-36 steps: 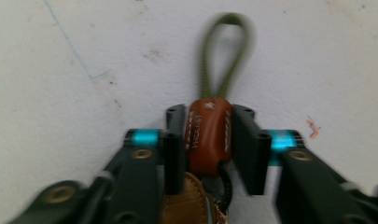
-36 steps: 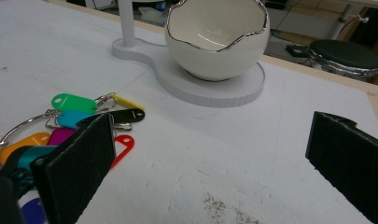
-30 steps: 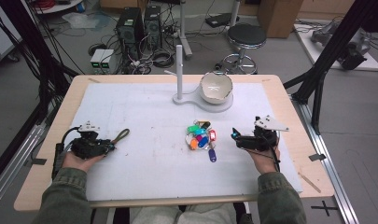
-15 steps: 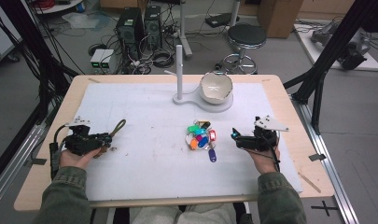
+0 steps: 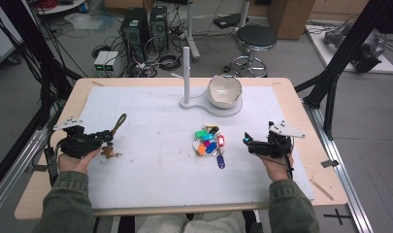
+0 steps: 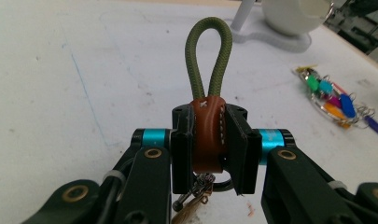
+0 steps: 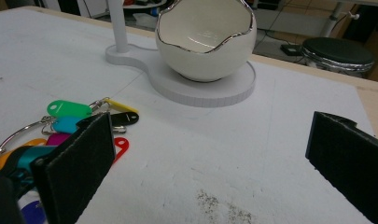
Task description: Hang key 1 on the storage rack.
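My left gripper (image 5: 108, 138) (image 6: 209, 144) is shut on a brown leather key fob (image 6: 207, 135). The fob's olive cord loop (image 5: 119, 123) (image 6: 209, 56) sticks out beyond the jaws, and a metal ring with keys (image 5: 108, 153) hangs under them just above the white mat. A bunch of coloured key tags (image 5: 209, 143) (image 7: 60, 126) (image 6: 333, 100) lies mid-table. My right gripper (image 5: 246, 141) (image 7: 214, 154) rests open just right of the tags, nothing between its pads.
A white bowl with a silver rim (image 5: 224, 90) (image 7: 205, 37) sits on a white stand with an upright post (image 5: 186, 73) at the back centre. The white mat (image 5: 155, 160) covers most of the wooden table. Floor clutter and a stool lie beyond.
My left gripper has lifted a little off the mat with the fob held in it, and the cord loop now points farther up. The right hand has stayed put.
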Tool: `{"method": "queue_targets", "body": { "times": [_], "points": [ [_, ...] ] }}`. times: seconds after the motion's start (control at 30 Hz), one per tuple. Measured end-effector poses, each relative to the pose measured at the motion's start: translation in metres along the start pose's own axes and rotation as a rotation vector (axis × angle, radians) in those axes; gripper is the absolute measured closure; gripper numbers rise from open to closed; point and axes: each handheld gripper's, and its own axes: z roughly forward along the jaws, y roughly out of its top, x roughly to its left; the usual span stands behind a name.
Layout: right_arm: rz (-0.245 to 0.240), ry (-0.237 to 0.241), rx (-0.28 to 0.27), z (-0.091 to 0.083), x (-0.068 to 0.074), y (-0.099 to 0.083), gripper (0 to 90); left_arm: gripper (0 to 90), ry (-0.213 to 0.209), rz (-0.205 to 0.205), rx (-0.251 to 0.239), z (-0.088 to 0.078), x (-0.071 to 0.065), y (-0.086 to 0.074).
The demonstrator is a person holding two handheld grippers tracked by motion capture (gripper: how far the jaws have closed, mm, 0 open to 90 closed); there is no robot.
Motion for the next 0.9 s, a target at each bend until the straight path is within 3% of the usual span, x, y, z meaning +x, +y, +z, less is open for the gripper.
{"method": "queue_targets", "body": {
  "times": [0.2, 0.4, 0.47, 0.63, 0.9],
  "points": [
    [0.008, -0.011, -0.01, -0.005, -0.003, -0.001, 0.4, 73.4, -0.01, -0.02, -0.018, -0.003, 0.0, 0.003],
    [0.02, -0.01, -0.013, -0.005, -0.005, -0.001, 0.4, 73.2, -0.013, -0.021, 0.019, 0.006, -0.001, 0.012],
    [0.017, -0.009, -0.012, -0.005, -0.004, -0.001, 0.5, 73.2, 0.001, -0.001, 0.042, 0.012, -0.003, 0.016],
    [0.02, -0.01, -0.011, -0.005, -0.004, -0.001, 0.4, 73.2, 0.003, 0.019, 0.03, 0.018, -0.009, 0.026],
    [0.023, -0.013, -0.014, -0.006, -0.006, -0.002, 0.5, 73.2, -0.02, 0.015, 0.001, 0.02, -0.014, 0.042]
  ]
}}
